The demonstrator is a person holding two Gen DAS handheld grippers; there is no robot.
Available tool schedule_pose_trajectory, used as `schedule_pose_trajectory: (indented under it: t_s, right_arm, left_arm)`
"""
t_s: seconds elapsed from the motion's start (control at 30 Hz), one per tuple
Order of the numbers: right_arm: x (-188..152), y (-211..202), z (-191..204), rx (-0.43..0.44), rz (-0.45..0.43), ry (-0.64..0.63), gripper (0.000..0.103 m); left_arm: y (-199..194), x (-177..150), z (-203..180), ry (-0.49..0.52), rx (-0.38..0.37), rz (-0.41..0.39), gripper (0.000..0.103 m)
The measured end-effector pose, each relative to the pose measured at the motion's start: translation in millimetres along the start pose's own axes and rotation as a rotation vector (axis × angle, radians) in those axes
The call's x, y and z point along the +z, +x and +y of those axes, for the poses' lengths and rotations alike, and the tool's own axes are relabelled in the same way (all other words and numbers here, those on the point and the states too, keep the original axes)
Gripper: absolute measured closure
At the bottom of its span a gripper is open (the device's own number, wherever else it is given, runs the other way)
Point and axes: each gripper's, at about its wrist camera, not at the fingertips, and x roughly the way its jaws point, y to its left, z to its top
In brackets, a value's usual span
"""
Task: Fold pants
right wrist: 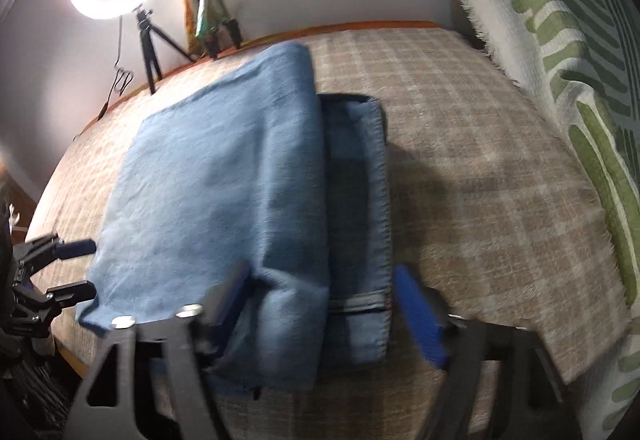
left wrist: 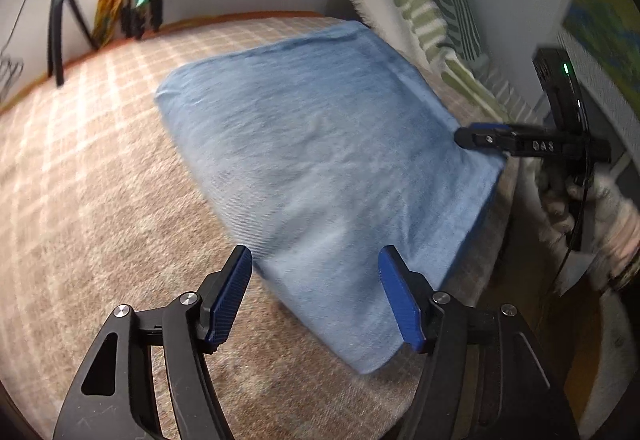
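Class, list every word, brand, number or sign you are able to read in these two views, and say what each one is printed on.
"OAS" (possibly "DAS"; the first letter is unclear): raised letters on the black body of the right gripper, seen in the left wrist view.
Nothing else is legible: the pants, plaid cover and green-patterned blanket carry no readable text.

Folded blue pants on plaid bedcover, left claw spread
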Motion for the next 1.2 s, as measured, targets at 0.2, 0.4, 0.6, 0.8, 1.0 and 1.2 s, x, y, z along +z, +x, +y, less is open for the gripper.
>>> schedule_pose_trajectory:
  t_s: [0.2,0.4,0.6,0.8,1.0,1.2]
  right_arm:
    - [14,1,-28,0.064,-0.026,0.170,0.011]
    - [22,23,-53,0.170,-0.014,0.301,0.011]
    - [18,40,-65,0.331,-0.049,0.312,0.003]
    - [15,48,-61,0.444,-0.098,0.337,0.000]
    - [20,55,-29,0.405,-0.062,0.205,0.013]
    - [26,50,-5,0.215,-0.034,0.131,0.036]
  left_arm:
    - [1,4,36,-0.204,-0.104,0.019,0.037]
    - [9,2,54,-0.326,-0.183,0.027,0.037]
    - [9,1,57,-0.355,-0.219,0.009,0.037]
    - [14,8,59,-0.377,-0.241,0.007,0.037]
    - [20,15,54,-0.367,-0.240,-0.012,0.039]
    - [25,23,45,-0.313,-0.201,0.001,0.051]
